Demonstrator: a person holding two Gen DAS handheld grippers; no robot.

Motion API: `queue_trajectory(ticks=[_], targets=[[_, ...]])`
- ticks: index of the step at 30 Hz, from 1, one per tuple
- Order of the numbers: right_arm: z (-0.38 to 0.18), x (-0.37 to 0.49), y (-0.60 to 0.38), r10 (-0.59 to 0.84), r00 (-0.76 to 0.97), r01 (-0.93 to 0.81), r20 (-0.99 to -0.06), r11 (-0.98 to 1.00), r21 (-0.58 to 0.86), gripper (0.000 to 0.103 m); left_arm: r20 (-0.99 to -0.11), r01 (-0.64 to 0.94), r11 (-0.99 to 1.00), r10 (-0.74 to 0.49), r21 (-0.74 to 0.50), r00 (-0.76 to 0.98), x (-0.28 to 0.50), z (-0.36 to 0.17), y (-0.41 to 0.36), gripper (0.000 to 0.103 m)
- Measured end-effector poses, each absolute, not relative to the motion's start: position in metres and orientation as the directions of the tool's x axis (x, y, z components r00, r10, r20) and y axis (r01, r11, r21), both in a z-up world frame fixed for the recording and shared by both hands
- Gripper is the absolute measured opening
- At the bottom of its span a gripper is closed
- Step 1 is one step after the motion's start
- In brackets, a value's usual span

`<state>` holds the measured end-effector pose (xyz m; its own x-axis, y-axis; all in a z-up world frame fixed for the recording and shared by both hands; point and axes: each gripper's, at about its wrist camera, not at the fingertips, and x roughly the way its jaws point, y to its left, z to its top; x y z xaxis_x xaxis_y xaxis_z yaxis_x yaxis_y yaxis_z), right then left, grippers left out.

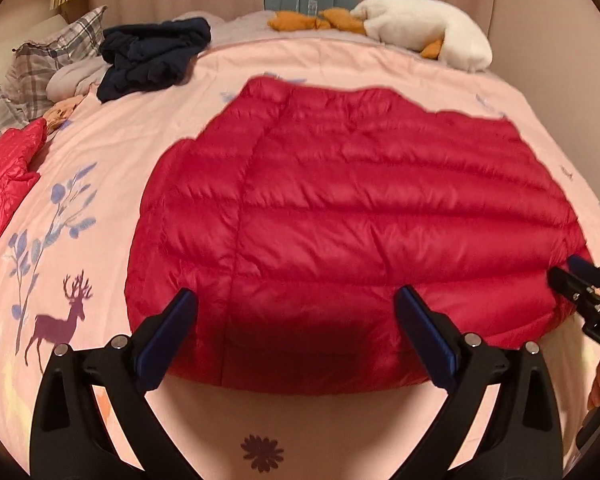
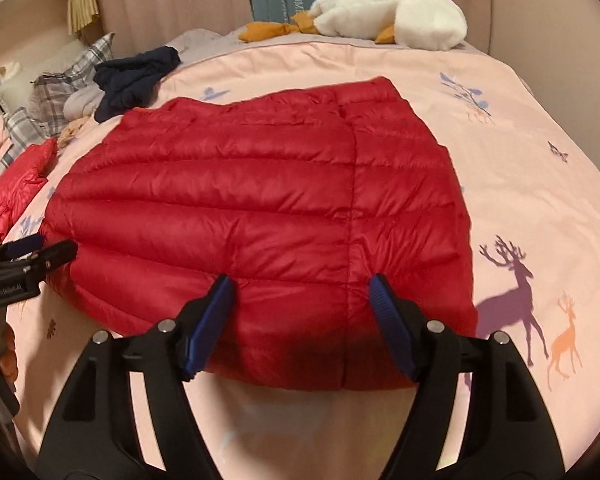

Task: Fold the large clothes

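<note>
**Hovering with both grippers spread over a folded red jacket**

Hanging above the near hem, the left gripper has its blue-padded fingers well apart, with nothing between them; only the fabric lies below, and whether the tips brush it cannot be told. The right gripper is likewise parted, nothing pinched between its pads, poised over the near right part of the same hem. Each gripper shows in the other's camera at the frame edge (a few fingertips of the person's hand curl around the left one's handle).

Beneath them the red down jacket lies folded into a broad, roughly rectangular slab, quilted in horizontal bands, flat on a pink duvet printed with deer and blue sprigs. A shadow darkens the jacket's near edge.

Farther out, to the left, a second red quilted garment sits crumpled at the bed's side. Beyond it lie a dark navy garment in a heap and plaid pillows. At the far end rests a white plush goose with orange feet, before pale curtains
</note>
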<state>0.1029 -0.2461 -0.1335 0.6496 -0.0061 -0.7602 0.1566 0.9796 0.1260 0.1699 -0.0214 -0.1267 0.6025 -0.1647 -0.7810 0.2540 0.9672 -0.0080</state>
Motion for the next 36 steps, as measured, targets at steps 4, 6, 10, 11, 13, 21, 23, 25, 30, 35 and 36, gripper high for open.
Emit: queue_trajectory(ticks=[4, 6, 10, 11, 13, 21, 23, 25, 30, 35, 36], targets=[[-0.091, 0.079, -0.24, 0.013, 0.706, 0.125, -0.708, 0.982, 0.143, 0.084, -0.731, 0.25, 0.968, -0.162, 0.013, 0.663, 0.143, -0.089, -0.016, 0.1], [-0.067, 0.065, -0.237, 0.0, 0.736, 0.12, -0.677, 0.984, 0.13, 0.093, -0.694, 0.248, 0.969, -0.166, 0.019, 0.701, 0.127, -0.06, -0.015, 0.1], [-0.008, 0.034, -0.23, -0.034, 0.782, 0.134, -0.622, 0.984, 0.114, 0.101, -0.646, 0.221, 0.975, -0.16, 0.013, 0.746, 0.101, -0.004, -0.011, 0.102], [0.003, 0.03, -0.229, -0.053, 0.782, 0.151, -0.621, 0.983, 0.107, 0.101, -0.633, 0.212, 0.977, -0.157, 0.012, 0.758, 0.093, 0.008, -0.009, 0.102], [0.022, 0.019, -0.225, -0.077, 0.78, 0.175, -0.621, 0.98, 0.099, 0.101, -0.613, 0.197, 0.98, -0.152, 0.007, 0.776, 0.078, 0.03, -0.009, 0.102], [0.049, -0.023, -0.203, -0.078, 0.799, 0.146, -0.596, 0.987, 0.067, 0.101, -0.59, 0.245, 0.966, -0.244, -0.08, 0.77, 0.03, 0.061, -0.005, 0.102], [0.043, -0.025, -0.196, -0.08, 0.789, 0.139, -0.609, 0.989, 0.051, 0.101, -0.6, 0.26, 0.961, -0.264, -0.095, 0.756, 0.023, 0.056, -0.006, 0.102], [0.037, -0.026, -0.19, -0.075, 0.778, 0.129, -0.624, 0.991, 0.041, 0.101, -0.608, 0.251, 0.965, -0.248, -0.082, 0.754, 0.019, 0.051, -0.008, 0.102], [0.031, -0.025, -0.183, -0.063, 0.771, 0.118, -0.634, 0.992, 0.045, 0.101, -0.621, 0.21, 0.978, -0.176, -0.019, 0.764, 0.017, 0.042, -0.011, 0.102], [0.029, -0.022, -0.181, -0.062, 0.772, 0.12, -0.633, 0.992, 0.049, 0.101, -0.628, 0.193, 0.981, -0.147, 0.005, 0.764, 0.019, 0.041, -0.009, 0.102], [0.029, -0.022, -0.181, -0.062, 0.772, 0.12, -0.633, 0.992, 0.048, 0.101, -0.629, 0.191, 0.982, -0.143, 0.009, 0.765, 0.019, 0.04, -0.009, 0.102]])
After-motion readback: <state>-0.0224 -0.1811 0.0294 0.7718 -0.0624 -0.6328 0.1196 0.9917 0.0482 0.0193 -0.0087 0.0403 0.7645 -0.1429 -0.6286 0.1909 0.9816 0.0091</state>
